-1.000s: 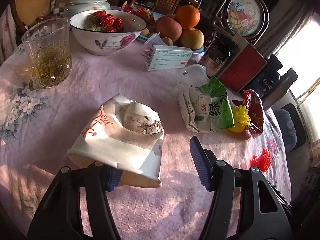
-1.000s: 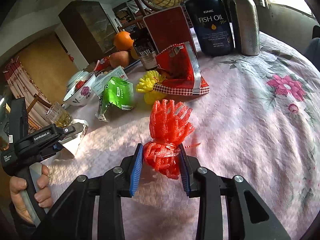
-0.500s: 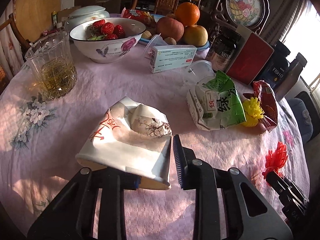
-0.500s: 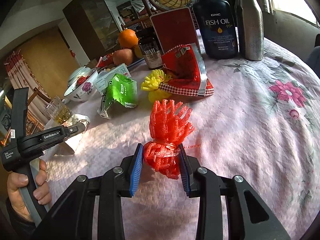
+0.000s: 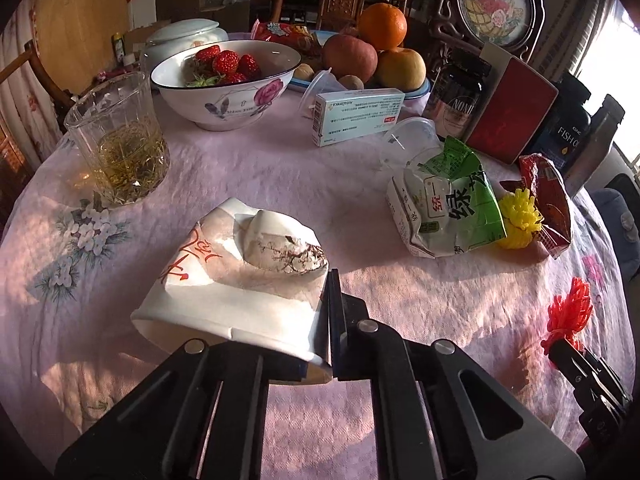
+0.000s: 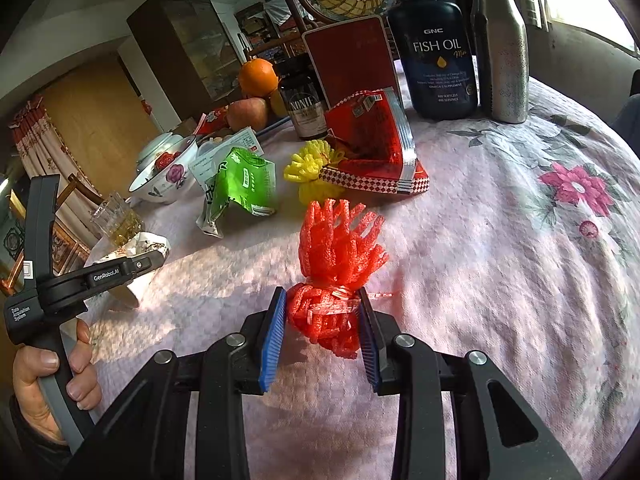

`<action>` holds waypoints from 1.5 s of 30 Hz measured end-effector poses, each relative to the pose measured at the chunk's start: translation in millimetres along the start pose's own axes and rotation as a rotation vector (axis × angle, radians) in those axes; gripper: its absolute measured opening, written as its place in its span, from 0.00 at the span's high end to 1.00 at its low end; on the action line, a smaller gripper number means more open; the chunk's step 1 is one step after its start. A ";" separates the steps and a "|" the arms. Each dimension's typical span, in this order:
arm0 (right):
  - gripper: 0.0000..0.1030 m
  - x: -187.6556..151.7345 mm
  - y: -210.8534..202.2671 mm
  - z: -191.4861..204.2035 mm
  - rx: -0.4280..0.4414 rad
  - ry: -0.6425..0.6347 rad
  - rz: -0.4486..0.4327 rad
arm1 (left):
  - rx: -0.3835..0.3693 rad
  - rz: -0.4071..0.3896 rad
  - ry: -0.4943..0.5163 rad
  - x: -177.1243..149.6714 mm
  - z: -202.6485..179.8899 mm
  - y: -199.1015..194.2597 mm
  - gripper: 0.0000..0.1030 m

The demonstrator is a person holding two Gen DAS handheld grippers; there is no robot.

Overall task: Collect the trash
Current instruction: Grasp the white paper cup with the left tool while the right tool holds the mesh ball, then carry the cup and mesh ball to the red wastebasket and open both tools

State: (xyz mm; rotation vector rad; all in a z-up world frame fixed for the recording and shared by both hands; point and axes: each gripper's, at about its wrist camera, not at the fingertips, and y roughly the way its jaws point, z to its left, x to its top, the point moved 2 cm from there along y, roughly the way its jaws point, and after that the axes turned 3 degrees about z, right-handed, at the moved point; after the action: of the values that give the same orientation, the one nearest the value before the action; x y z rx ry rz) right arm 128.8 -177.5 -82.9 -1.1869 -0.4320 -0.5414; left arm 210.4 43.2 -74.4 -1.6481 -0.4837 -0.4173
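A crushed white paper cup point(image 5: 240, 276) with red writing lies on the pink tablecloth point(image 5: 280, 184). My left gripper point(image 5: 316, 340) is shut on the cup's rim at its right side; it also shows in the right wrist view point(image 6: 132, 268). My right gripper point(image 6: 322, 316) is shut on a red foam fruit net point(image 6: 336, 256), which also shows in the left wrist view point(image 5: 570, 308). A green wrapper point(image 5: 452, 204), a yellow foam net point(image 5: 520, 218) and a red snack bag point(image 5: 548, 196) lie further right on the table.
A glass of tea point(image 5: 120, 140) stands at the left. A bowl of strawberries point(image 5: 228, 80), a medicine box point(image 5: 358, 114), fruit point(image 5: 380, 48), a dark jar point(image 5: 456, 96), a red box point(image 5: 508, 116), a fish oil bottle point(image 6: 438, 48) and a steel bottle point(image 6: 504, 44) stand at the back.
My left gripper's jaws have closed from wide open onto the crushed cup's rim. My right gripper keeps its hold on the red net with little movement.
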 end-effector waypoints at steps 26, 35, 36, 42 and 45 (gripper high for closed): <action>0.67 -52.3 -92.3 -31.0 -0.119 0.103 -0.127 | -0.087 -0.186 0.205 -24.0 -73.5 -56.6 0.92; 0.67 -110.5 -201.3 -83.6 -0.303 0.147 -0.238 | -0.161 -0.199 0.329 -49.9 -112.3 -69.5 0.92; 0.67 -117.2 -210.4 -88.3 -0.329 0.147 -0.247 | -0.189 -0.187 0.344 -56.5 -121.1 -72.4 0.92; 0.67 -153.9 -248.2 -120.2 -0.375 0.192 -0.277 | -0.272 -0.165 0.533 -111.9 -189.2 -107.8 0.92; 0.67 -168.1 -256.4 -136.4 -0.380 0.217 -0.281 | -0.310 -0.169 0.619 -141.7 -223.3 -130.3 0.92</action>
State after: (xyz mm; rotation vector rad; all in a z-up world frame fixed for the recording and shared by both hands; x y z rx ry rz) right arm -155.4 -348.9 -32.8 -1.4194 -0.3177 -1.0186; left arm 22.1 -174.8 -11.9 -1.6661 -0.0912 -1.1297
